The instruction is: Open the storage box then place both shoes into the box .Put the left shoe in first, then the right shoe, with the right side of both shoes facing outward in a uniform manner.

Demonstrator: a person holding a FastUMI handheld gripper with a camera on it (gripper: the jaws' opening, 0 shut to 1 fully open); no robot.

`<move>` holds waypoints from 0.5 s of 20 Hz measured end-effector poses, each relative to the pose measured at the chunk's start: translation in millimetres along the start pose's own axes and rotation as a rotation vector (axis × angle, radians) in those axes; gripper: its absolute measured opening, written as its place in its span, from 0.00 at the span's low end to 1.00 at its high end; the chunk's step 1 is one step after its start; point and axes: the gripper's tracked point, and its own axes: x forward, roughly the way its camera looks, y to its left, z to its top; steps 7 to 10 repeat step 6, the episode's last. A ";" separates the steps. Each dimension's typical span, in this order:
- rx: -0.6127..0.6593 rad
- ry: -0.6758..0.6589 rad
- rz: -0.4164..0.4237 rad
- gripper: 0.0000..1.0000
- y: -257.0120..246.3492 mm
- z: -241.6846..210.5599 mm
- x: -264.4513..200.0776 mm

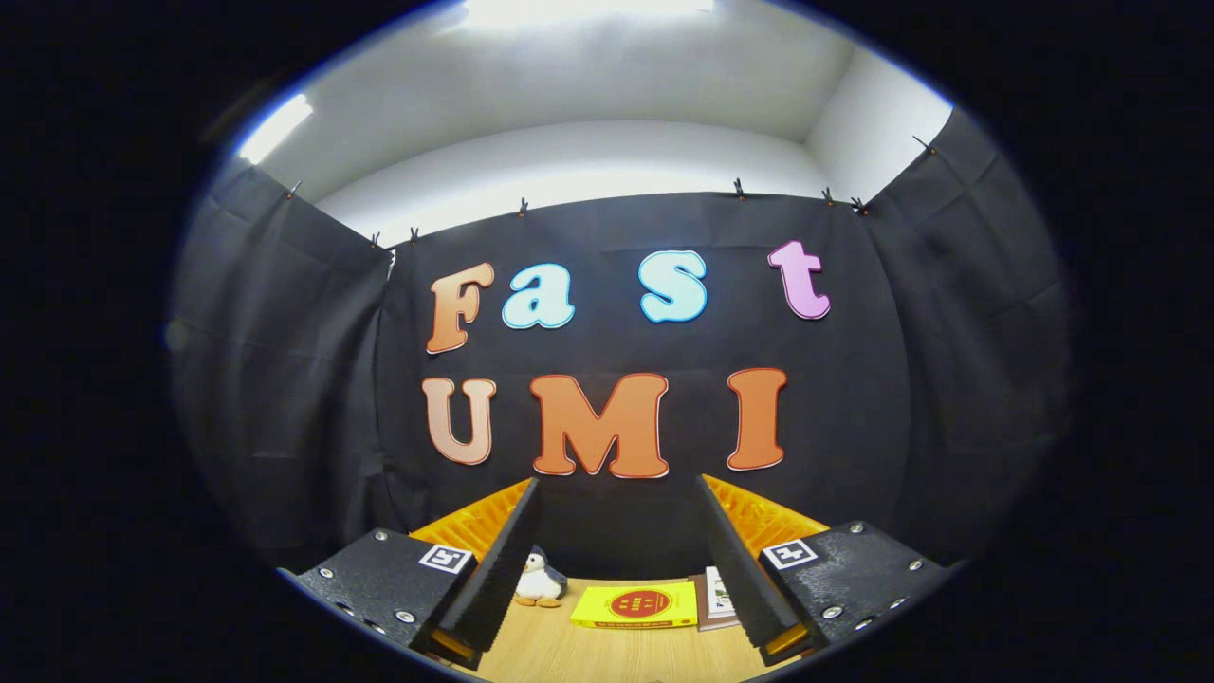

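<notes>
A pale wooden tabletop (607, 655) shows low between the gripper (618, 560) fingers, running up to the black cloth wall (882, 398) of the booth; above the cloth are a white wall and a bright ceiling light (588, 11). Neither the storage box nor either shoe can be made out here, so their place relative to the gripper cannot be told.

The gripper points mostly at the cloth wall, tilted upward, with only a narrow strip of table visible. Its two fingers (503, 560) stand wide apart, pressing on nothing and touching nothing. Each finger carries a small square black-and-white marker (446, 559) on its base.

Beyond the fingers, near the foot of the cloth, lie three things on the table: a small white and grey plush penguin (539, 581) just beside the left finger, a flat yellow book with a red round emblem (635, 605) in the middle, and a darker book with a pale cover (716, 598) touching the yellow one's right side, partly hidden by the right finger.
</notes>
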 end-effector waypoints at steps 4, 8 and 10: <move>-0.022 0.006 0.005 0.95 2.0 -4.4 -0.8; -0.024 0.012 0.015 0.95 5.9 -5.8 -1.2; -0.024 0.012 0.015 0.95 5.9 -5.8 -1.2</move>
